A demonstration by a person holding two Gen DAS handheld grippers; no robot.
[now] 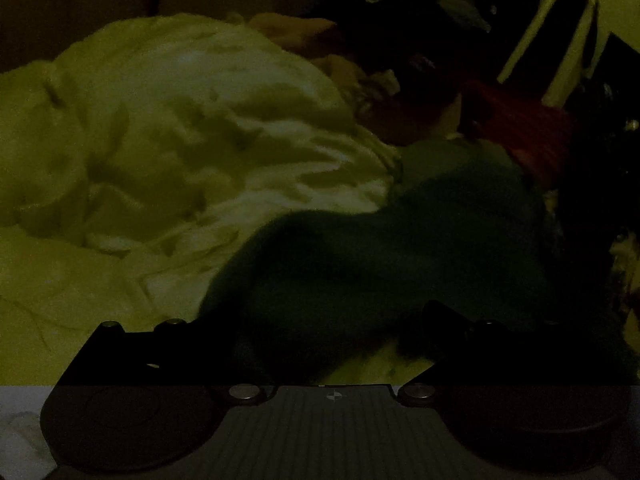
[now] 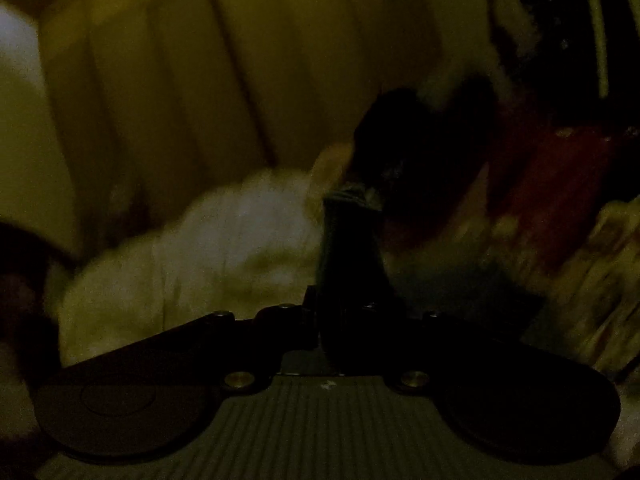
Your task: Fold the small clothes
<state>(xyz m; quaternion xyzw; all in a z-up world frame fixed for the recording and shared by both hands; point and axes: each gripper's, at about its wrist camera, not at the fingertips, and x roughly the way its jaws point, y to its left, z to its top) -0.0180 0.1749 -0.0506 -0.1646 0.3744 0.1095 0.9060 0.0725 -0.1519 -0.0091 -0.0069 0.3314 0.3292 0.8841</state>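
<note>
Dark green cloth [image 1: 400, 248], soft and fuzzy-looking, fills the lower centre of my left wrist view, draped in a rounded hump just ahead of my left gripper [image 1: 332, 336]. Those fingers stand apart, one at lower left and one at lower right, with the cloth lying in the gap; I cannot tell whether either pad touches it. In my right wrist view the same green fabric [image 2: 348, 248] rises as a narrow upright strip with a frayed top edge, and my right gripper [image 2: 344, 316] is clamped on its lower end, fingers drawn together at the centre of the frame.

Beyond the green piece, a big crumpled pale sheet or garment [image 1: 180, 140] spreads across the left and middle of the left view, full of creases and folds; it lies just beside the green cloth. Further back, at right, sits a red ribbed-looking fabric [image 1: 520, 128], and behind it something black with pale stripes [image 1: 560, 28] in the upper right corner. Both views are very dim, and the right one is blurred, so finer detail is lost.
</note>
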